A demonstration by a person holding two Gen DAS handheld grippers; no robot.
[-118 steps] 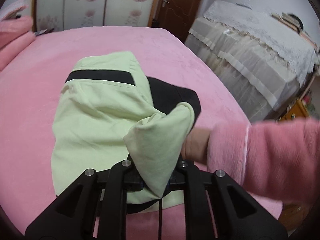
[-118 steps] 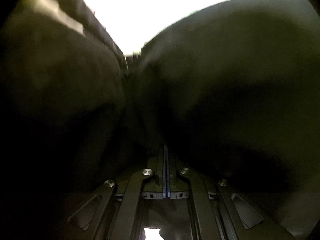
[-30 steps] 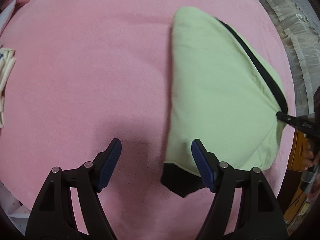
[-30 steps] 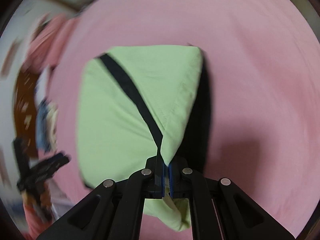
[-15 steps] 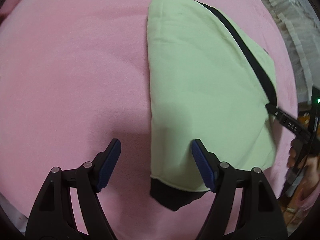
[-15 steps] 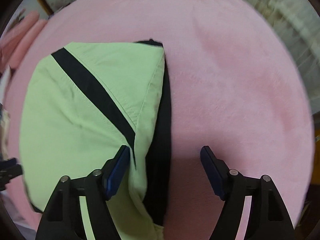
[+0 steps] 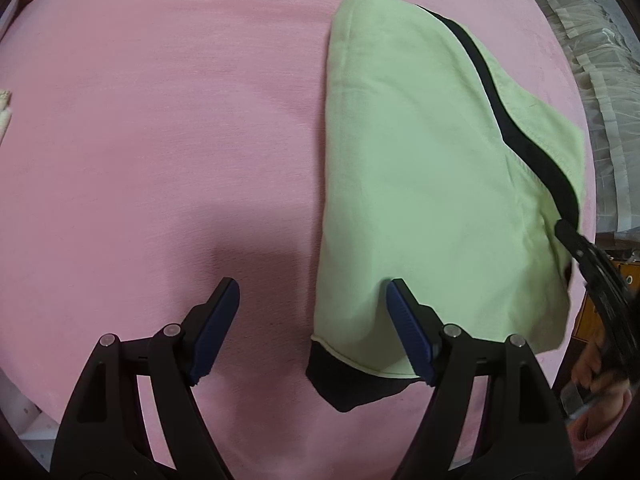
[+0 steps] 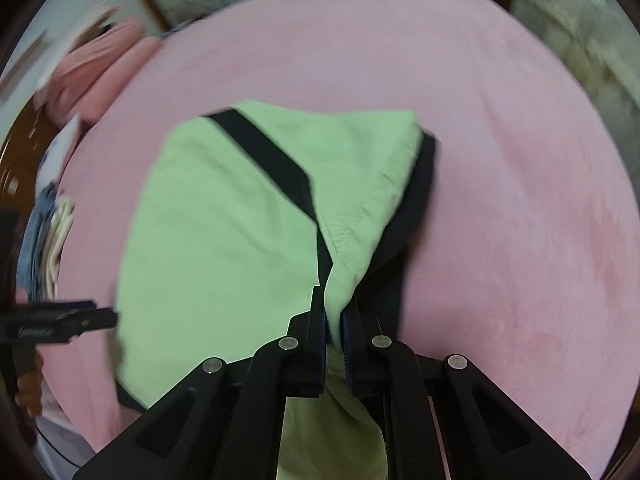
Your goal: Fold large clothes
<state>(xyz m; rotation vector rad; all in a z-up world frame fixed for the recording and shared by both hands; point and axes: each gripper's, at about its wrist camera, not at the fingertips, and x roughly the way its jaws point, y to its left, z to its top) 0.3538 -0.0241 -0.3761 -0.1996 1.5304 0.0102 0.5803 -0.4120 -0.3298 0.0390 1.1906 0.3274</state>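
A light green garment point(image 7: 420, 180) with a black stripe and black lining lies folded on the pink bed point(image 7: 140, 140). My left gripper point(image 7: 312, 286) points down at the garment's near left corner, open, with its right finger over the cloth edge and nothing gripped. In the right wrist view, my right gripper point(image 8: 335, 300) has its jaws closing on the corner of the green garment point(image 8: 224, 240) where the stripe ends. The cloth is pinched between the pads and raised a little. Each gripper shows at the edge of the other's view: right gripper point(image 7: 592, 264), left gripper point(image 8: 60, 320).
Pink pillows point(image 8: 96, 76) lie at the bed's far left. A stack of folded clothes point(image 8: 48, 240) sits at the left edge. Lace-covered furniture point(image 7: 612, 100) stands beyond the bed's right side. A hand point(image 7: 592, 364) holds the right gripper.
The right gripper let go of the garment's corner, stood open half a second ago, and has now closed on that corner again and lifted it. The left gripper stayed open and shifted slightly.
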